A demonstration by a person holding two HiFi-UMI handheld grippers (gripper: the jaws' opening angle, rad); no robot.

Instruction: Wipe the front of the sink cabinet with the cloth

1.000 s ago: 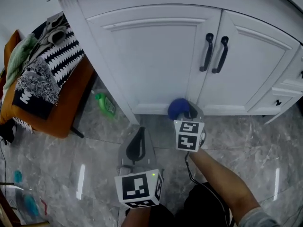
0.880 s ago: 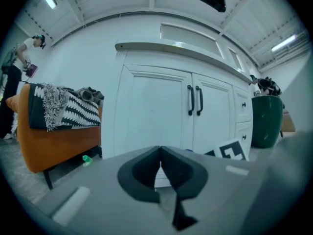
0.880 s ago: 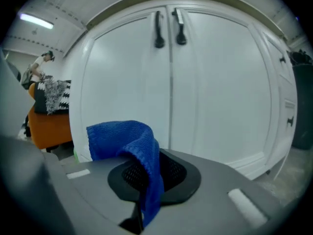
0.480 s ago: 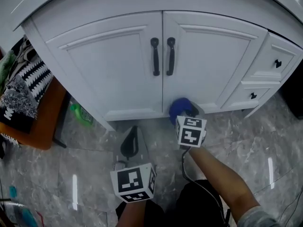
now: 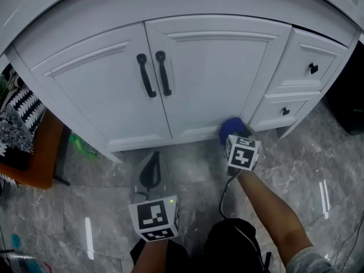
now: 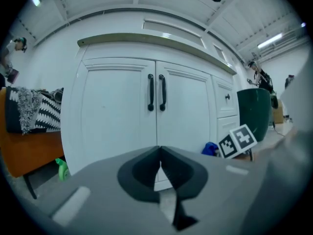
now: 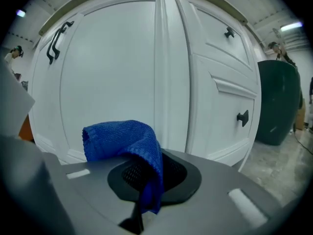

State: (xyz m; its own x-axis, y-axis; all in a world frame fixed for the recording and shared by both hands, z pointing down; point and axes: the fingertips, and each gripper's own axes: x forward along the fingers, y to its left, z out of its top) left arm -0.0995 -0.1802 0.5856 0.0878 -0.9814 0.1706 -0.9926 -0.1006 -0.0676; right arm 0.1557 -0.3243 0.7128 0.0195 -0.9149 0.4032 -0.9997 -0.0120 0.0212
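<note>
A white sink cabinet (image 5: pixel 210 78) with two doors and black handles (image 5: pixel 152 74) fills the top of the head view. My right gripper (image 5: pixel 233 134) is shut on a blue cloth (image 5: pixel 230 127), low against the bottom of the right door. In the right gripper view the cloth (image 7: pixel 128 141) droops over the closed jaws, close to the door panel (image 7: pixel 117 77). My left gripper (image 5: pixel 151 172) is shut on nothing and hangs back above the floor, apart from the cabinet; in its own view the doors (image 6: pixel 122 111) stand ahead and the right gripper's marker cube (image 6: pixel 236 140) shows at right.
Two drawers with black knobs (image 5: pixel 313 68) sit right of the doors. A green spray bottle (image 5: pixel 84 145) lies on the marble floor at the cabinet's left foot, beside an orange chair with patterned cloths (image 5: pixel 17 129). A dark green bin (image 7: pixel 276 102) stands to the right.
The right gripper with the cloth has slid rightward along the cabinet's base, from near the door seam to under the right door's far edge. The head view has swung right.
</note>
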